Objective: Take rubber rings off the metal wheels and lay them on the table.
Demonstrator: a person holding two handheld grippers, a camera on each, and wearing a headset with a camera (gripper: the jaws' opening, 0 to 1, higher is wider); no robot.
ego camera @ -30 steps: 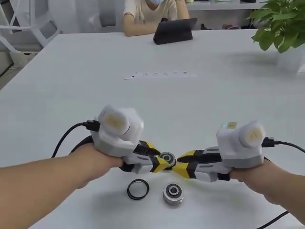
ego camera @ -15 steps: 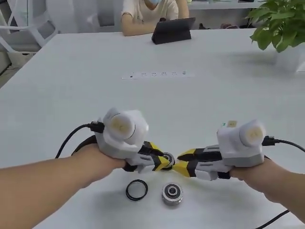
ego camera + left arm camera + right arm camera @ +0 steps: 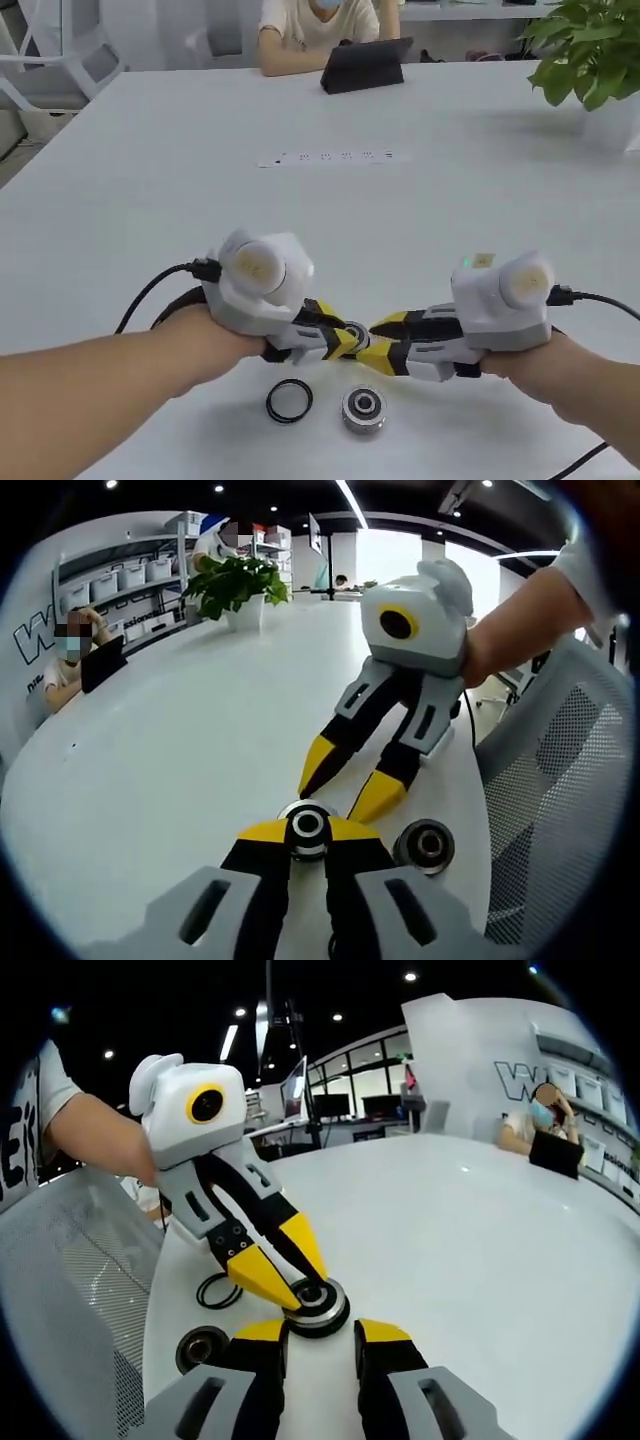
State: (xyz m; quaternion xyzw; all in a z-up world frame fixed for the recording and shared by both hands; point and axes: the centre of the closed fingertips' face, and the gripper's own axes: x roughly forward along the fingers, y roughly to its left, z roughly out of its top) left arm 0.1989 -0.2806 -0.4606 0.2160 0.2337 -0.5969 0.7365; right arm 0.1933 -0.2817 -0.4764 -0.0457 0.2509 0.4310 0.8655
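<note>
My left gripper (image 3: 347,337) is shut on a small metal wheel (image 3: 353,332) held just above the white table (image 3: 330,220). In the left gripper view its yellow-tipped jaws (image 3: 307,832) clamp that wheel (image 3: 307,822) from both sides. My right gripper (image 3: 373,336) faces it from the right, open, tips almost at the wheel. The right gripper view has the wheel (image 3: 320,1307), dark around its rim, just beyond my open jaws (image 3: 322,1333). On the table below lie a loose black rubber ring (image 3: 289,400) and a second metal wheel (image 3: 363,408).
A person sits at the far end of the table behind a dark tablet (image 3: 362,63). A potted plant (image 3: 590,50) stands at the back right, and a flush socket strip (image 3: 333,157) lies mid-table. Cables (image 3: 150,290) trail from both grippers.
The left gripper has shifted slightly to the right with the wheel still in its jaws. The ring and the second wheel on the table have not moved.
</note>
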